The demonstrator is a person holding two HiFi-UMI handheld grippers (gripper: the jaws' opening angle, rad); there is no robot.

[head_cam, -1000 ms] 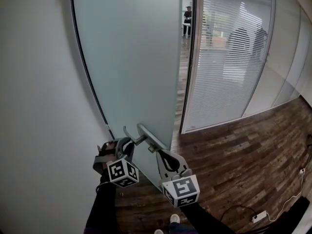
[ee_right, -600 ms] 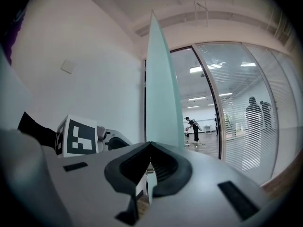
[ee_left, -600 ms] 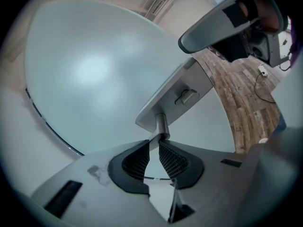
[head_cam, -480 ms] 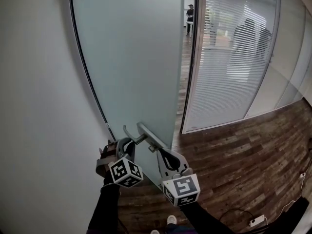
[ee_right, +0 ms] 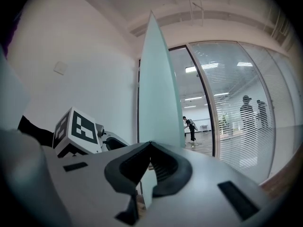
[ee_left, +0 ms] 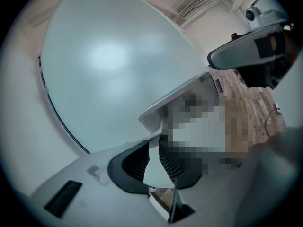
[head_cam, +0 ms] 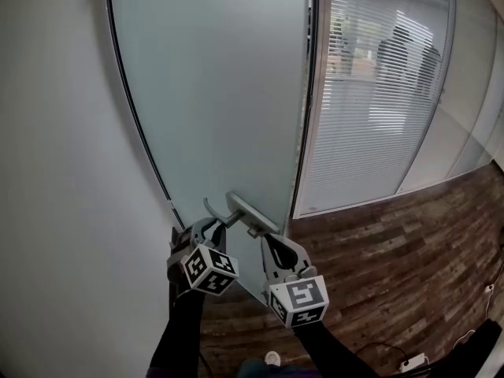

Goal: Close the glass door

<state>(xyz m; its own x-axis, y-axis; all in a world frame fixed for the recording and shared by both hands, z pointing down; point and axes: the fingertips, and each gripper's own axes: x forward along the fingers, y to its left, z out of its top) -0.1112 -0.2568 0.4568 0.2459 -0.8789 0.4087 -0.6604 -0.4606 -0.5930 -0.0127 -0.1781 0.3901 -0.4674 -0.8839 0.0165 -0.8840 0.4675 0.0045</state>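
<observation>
1. Glass door (head_cam: pixel 220 93): I see a tall frosted pane standing upright, with a white wall (head_cam: pixel 63 172) on its left and a metal frame post (head_cam: pixel 309 93) on its right. Its free edge is just beside the post, and only a narrow slit is left between them.
2. A metal handle (head_cam: pixel 250 214) sits low on the door, close to that free edge.
3. My left hand-held gripper (head_cam: pixel 206 228) is on the wall side of the door. In the left gripper view, its jaws are clamped on a pale part of the handle, which fills the gap between the ribbed pads.
4. My right hand-held gripper (head_cam: pixel 268 241) is on the other side, just below the handle. In the right gripper view, the door's thin edge runs up between the pads, and the jaws are closed against it.
5. The two grippers are near each other, with the door's edge between them.
6. Past the post I see a glass partition (head_cam: pixel 370 93) with horizontal blinds, and a dark wooden floor (head_cam: pixel 394 250) below it.
</observation>
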